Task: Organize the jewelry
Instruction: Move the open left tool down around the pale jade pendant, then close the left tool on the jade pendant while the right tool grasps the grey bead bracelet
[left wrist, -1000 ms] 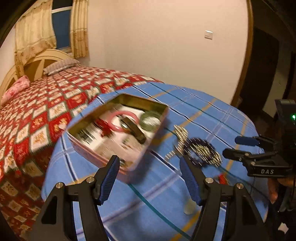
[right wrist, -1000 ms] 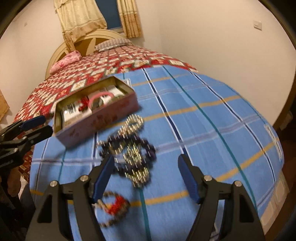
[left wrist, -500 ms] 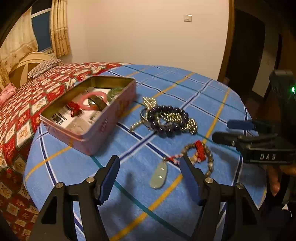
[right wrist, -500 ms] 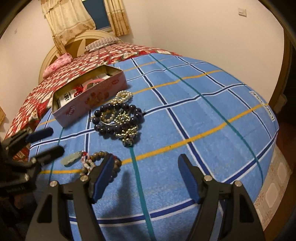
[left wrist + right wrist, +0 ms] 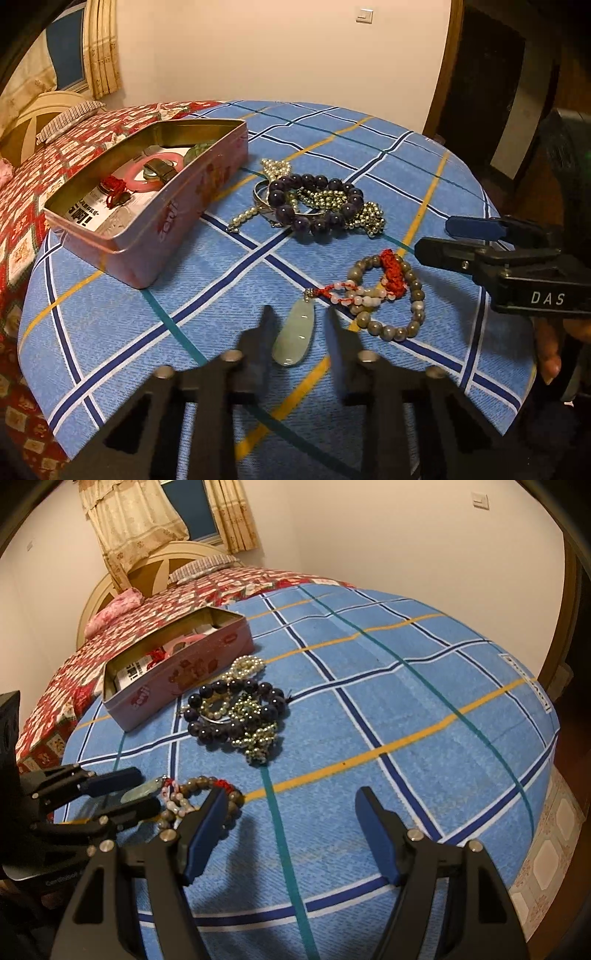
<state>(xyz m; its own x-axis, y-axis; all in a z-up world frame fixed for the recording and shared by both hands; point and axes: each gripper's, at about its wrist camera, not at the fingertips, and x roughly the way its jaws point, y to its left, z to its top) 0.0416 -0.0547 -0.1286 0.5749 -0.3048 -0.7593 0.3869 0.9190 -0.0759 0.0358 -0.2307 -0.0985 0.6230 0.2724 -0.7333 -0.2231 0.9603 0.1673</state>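
Observation:
A pale green jade pendant (image 5: 294, 334) lies on the blue checked tablecloth (image 5: 122, 317), joined by red cord to a grey bead bracelet (image 5: 391, 295). My left gripper (image 5: 297, 321) has its fingers either side of the pendant with a gap left; it also shows in the right wrist view (image 5: 142, 794). A dark purple bead bracelet (image 5: 314, 206) lies tangled with pearl strands (image 5: 275, 168) beyond. An open pink tin (image 5: 155, 210) holds a pink bangle (image 5: 147, 173). My right gripper (image 5: 290, 801) is open and empty above the cloth; it also shows in the left wrist view (image 5: 436, 240).
A bed with a red patterned quilt (image 5: 147, 609) lies behind the round table. The table's edge (image 5: 546, 760) drops off to the right over a tiled floor. A doorway (image 5: 495, 81) is behind on the right.
My left gripper has come down and forward to the jade pendant and its fingers have narrowed around it. My right gripper has stayed open, shifting slightly.

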